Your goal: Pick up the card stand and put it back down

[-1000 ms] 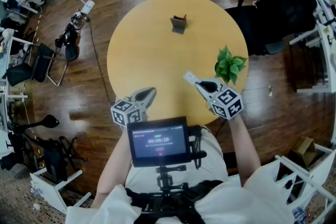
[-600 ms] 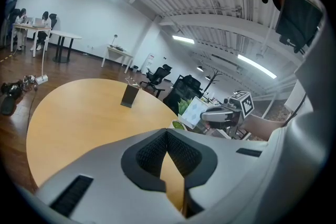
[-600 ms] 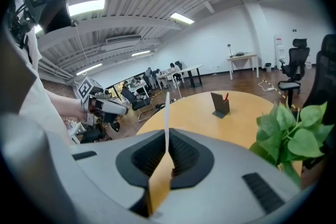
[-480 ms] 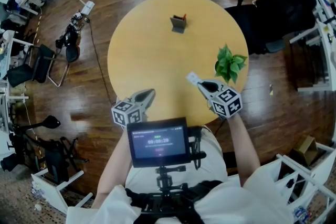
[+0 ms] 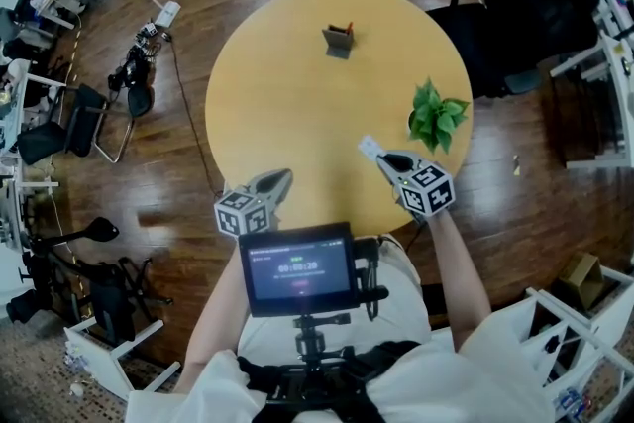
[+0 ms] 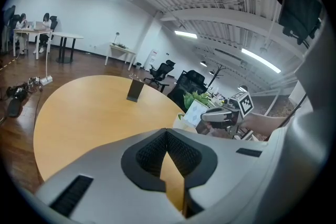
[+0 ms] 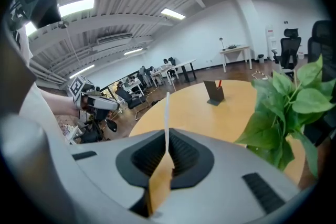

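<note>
1. Card stand [image 5: 338, 42]: a small dark holder that stands upright on the far part of the round yellow table [image 5: 287, 104], well apart from both grippers. Something thin and red sticks up from it; what it is cannot be told.
2. Right gripper [image 5: 381, 157]: it hangs over the near right part of the table with its jaws pressed onto a white card [image 5: 369, 148]. The card juts forward past the tips. In the right gripper view it shows edge-on as a thin white strip [image 7: 167, 113] between the pads, in line with the stand [image 7: 213, 93] far ahead.
3. Left gripper [image 5: 281, 177]: it sits over the near left edge of the table, jaws pressed together with nothing between them. Its own view looks across the bare tabletop to the stand [image 6: 135, 90].
4. Leafy green plant [image 5: 436, 114]: it stands near the table's right edge, just beyond the right gripper.
5. Small screen [image 5: 299, 267]: it is mounted at the person's chest, below both grippers.
</note>
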`<state>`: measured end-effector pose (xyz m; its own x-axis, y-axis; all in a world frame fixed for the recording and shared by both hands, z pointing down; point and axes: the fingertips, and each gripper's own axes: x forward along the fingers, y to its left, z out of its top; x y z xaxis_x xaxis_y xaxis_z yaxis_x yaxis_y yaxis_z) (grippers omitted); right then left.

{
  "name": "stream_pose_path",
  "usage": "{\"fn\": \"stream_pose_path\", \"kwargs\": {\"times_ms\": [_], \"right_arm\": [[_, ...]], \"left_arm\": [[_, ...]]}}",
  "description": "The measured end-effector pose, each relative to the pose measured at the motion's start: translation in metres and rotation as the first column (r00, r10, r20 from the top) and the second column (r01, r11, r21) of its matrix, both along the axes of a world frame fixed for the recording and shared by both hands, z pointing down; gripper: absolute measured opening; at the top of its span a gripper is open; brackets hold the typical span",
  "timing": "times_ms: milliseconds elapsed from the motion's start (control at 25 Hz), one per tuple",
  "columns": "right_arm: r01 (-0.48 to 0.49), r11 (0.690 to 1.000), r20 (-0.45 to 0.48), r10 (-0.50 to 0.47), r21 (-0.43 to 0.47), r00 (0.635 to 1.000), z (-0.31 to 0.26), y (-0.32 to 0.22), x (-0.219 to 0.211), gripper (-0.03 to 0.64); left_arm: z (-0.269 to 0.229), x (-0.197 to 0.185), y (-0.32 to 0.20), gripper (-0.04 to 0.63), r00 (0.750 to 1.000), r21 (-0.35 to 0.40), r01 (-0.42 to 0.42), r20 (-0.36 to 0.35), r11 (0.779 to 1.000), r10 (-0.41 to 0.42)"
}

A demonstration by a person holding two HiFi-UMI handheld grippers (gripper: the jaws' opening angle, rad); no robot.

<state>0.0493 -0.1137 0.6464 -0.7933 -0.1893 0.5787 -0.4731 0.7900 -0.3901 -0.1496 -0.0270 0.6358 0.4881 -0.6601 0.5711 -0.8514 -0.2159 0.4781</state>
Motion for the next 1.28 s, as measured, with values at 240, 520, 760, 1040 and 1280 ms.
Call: {"fn": "stream_pose_path", "kwargs": {"times_ms": [240, 520, 760, 1040, 1280], "right_arm": [[-0.008, 1.000, -0.026, 0.008, -0.012, 1.000, 0.021, -0.002, 0.006, 0.034], [0.006, 1.000, -0.044, -0.007, -0.026, 0.999, 0.039, -0.001, 0.008, 0.034], [0.009, 0.999, -0.059, -0.012, -0.043, 0.998, 0.056, -0.003, 0.008, 0.034], [-0.005, 0.998, -0.087, -0.001, -0.069, 0.996, 0.085, 0.000, 0.015, 0.034], [0.001, 0.998, -0.113, -0.009, -0.069, 0.994, 0.103, 0.004, 0.018, 0.034]], "left_arm": [[0.003, 0.001, 0.000, 0.000, 0.999, -0.023, 0.036, -0.010, 0.999, -0.036], [0.018, -0.001, 0.000, 0.000, 0.998, -0.059, 0.065, -0.008, 0.996, -0.066], [0.030, -0.005, 0.002, 0.000, 0.996, -0.083, 0.089, -0.005, 0.993, -0.090], [0.034, -0.010, 0.007, 0.000, 0.995, -0.101, 0.096, -0.001, 0.990, -0.096], [0.042, -0.009, 0.010, 0.000, 0.995, -0.119, 0.099, 0.001, 0.988, -0.100]]}}
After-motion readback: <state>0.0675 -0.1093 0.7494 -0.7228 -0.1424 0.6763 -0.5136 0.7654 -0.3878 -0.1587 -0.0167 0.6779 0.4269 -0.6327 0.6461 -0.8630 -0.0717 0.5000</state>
